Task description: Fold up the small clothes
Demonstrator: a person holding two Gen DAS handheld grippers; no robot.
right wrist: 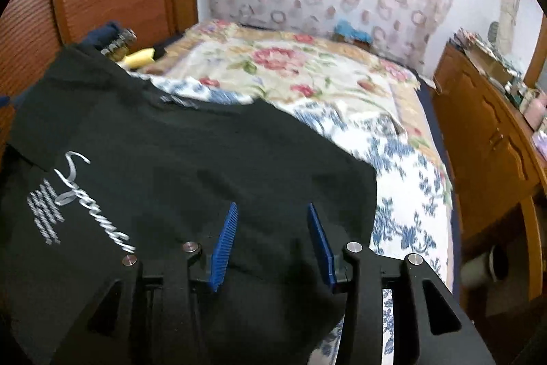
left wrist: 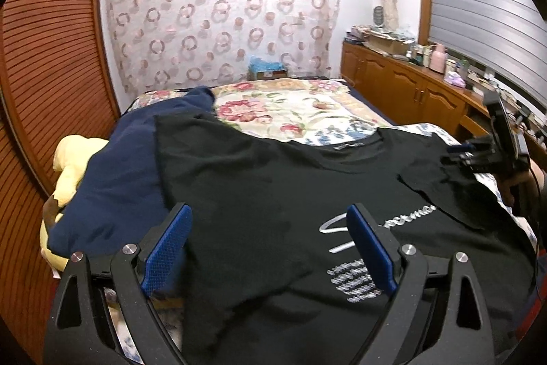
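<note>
My left claw (left wrist: 270,248) stands wide over the black T-shirt (left wrist: 273,194), which lies spread on the bed's floral quilt (left wrist: 273,112). My right claw (right wrist: 270,242) is also apart, holding nothing, above the shirt's sleeve side. A ring-patterned curtain (left wrist: 222,16) hangs behind the bed, with a wooden cabinet (left wrist: 403,84) alongside it. The left view alone shows a navy garment (left wrist: 119,166) and a yellow cloth (left wrist: 75,166) beside the shirt; the right view shows the quilt's blue-flowered part (right wrist: 403,187).

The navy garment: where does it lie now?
In the left wrist view, the navy garment lies at left, between the black T-shirt and a yellow cloth.
</note>
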